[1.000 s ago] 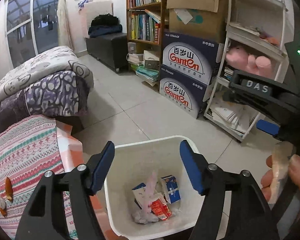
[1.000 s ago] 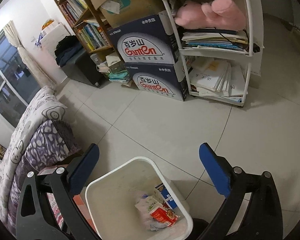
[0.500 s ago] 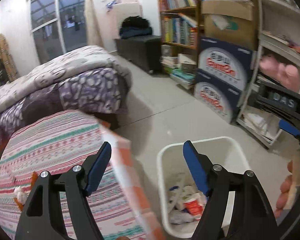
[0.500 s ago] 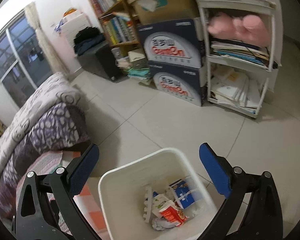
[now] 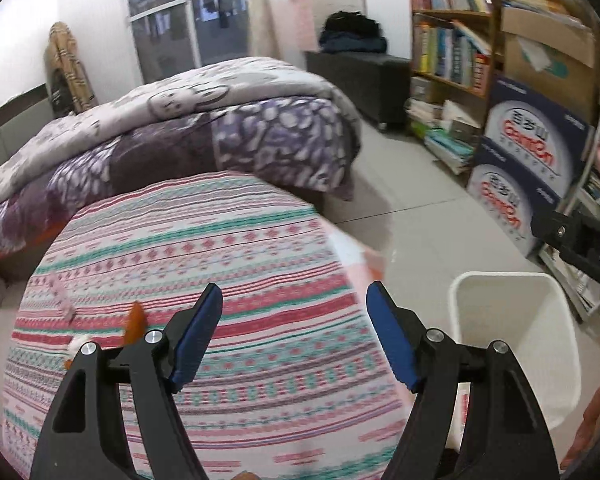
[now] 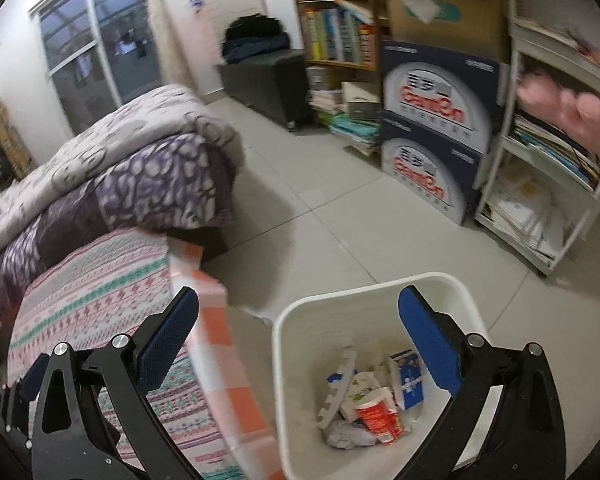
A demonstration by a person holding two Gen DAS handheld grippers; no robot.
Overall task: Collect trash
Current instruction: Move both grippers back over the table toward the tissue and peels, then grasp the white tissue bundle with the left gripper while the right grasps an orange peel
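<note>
A white trash bin stands on the floor beside a table with a striped cloth. It holds a red cup, a blue-and-white carton, a white toothed strip and crumpled paper. My right gripper is open and empty above the bin's left rim. My left gripper is open and empty above the cloth. An orange scrap, a pink strip and a white bit lie on the cloth at the left. The bin shows at the lower right in the left wrist view.
A bed with a purple-grey quilt stands behind the table. Stacked blue Ganten boxes, a bookshelf and a white shelf unit line the right wall. Tiled floor lies between them.
My left gripper has swung left, from over the bin to over the striped cloth. My right gripper has turned a little left, so the table edge now shows beside the bin.
</note>
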